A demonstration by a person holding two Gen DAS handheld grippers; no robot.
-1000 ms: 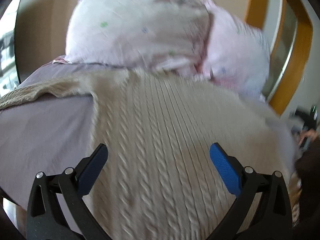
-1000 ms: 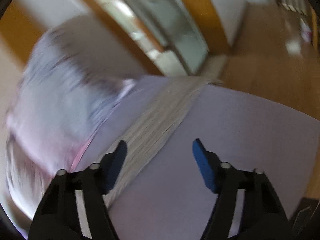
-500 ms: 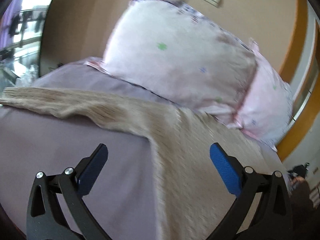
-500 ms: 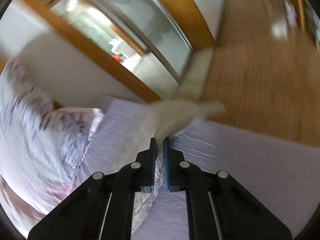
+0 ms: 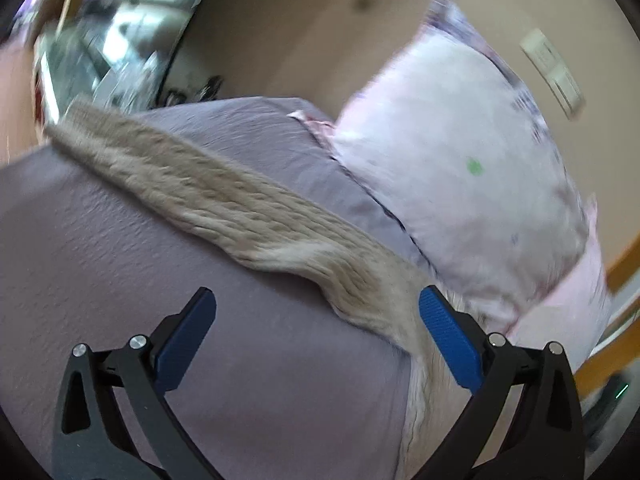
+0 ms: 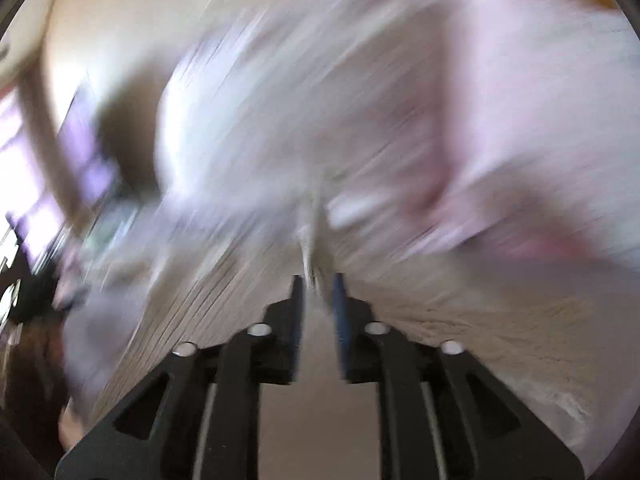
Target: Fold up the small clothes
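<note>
A beige cable-knit sweater lies on a lilac bed sheet (image 5: 120,280). In the left wrist view its left sleeve (image 5: 224,200) stretches out toward the far left corner of the bed. My left gripper (image 5: 316,332) is open and empty, hovering above the sheet just below the sleeve's armpit. In the blurred right wrist view my right gripper (image 6: 318,284) is shut on the sweater's other sleeve (image 6: 312,240), holding it over the sweater body (image 6: 480,320).
Two pale pink pillows (image 5: 460,168) lean against the beige wall at the head of the bed. A window (image 5: 100,40) is at the far left. An orange wooden frame (image 5: 616,344) stands to the right of the bed.
My left gripper has swung left, from the sweater body to the left sleeve. My right gripper shut on the right sleeve and swung it fast back over the sweater.
</note>
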